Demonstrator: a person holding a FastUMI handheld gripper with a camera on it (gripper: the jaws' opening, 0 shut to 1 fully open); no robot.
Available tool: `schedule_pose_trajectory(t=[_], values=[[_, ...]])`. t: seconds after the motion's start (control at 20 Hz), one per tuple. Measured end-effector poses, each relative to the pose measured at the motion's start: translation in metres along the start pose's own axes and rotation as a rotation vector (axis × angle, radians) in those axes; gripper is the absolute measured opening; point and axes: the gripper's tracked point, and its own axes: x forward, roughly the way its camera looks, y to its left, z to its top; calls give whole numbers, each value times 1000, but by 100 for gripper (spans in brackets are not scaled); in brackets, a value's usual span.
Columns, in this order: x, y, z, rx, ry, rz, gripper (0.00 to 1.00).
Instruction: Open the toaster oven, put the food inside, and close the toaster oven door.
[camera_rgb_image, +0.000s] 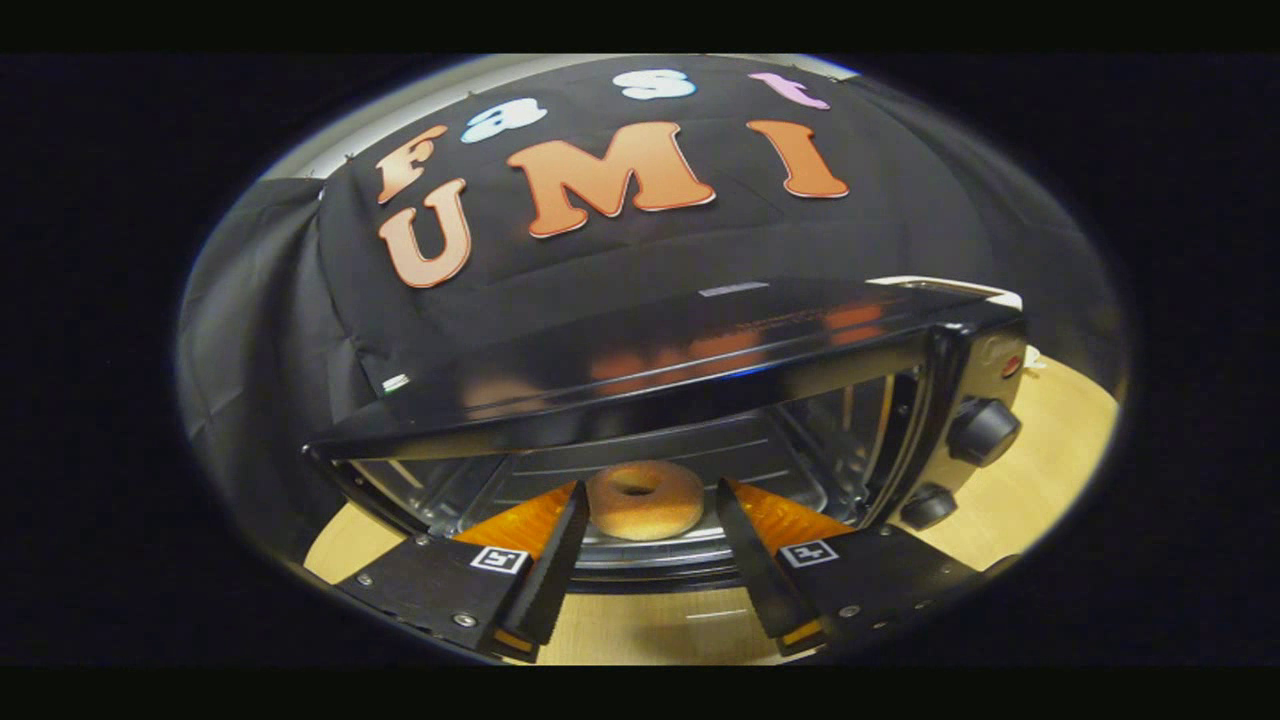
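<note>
Your gripper (648, 505) stands spread, its fingers flanking the doughnut (645, 498) without pinching it, which sits on the rack inside the open toaster oven (700, 380); it looks light and soft, so squeeze its sides gently.
</note>
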Motion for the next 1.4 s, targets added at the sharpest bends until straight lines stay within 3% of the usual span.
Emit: schedule_pose_trajectory(t=[0.3, 0.55, 0.7, 1.1, 1.4], values=[[-78, 2, 2, -160, -15, 52, 84], [-130, 11, -46, -196, 73, 132, 87], [-152, -1, -75, -199, 137, 129, 87], [-180, -54, -121, -125, 269, 34, 88], [-167, -40, -142, -93, 328, 80, 90]])
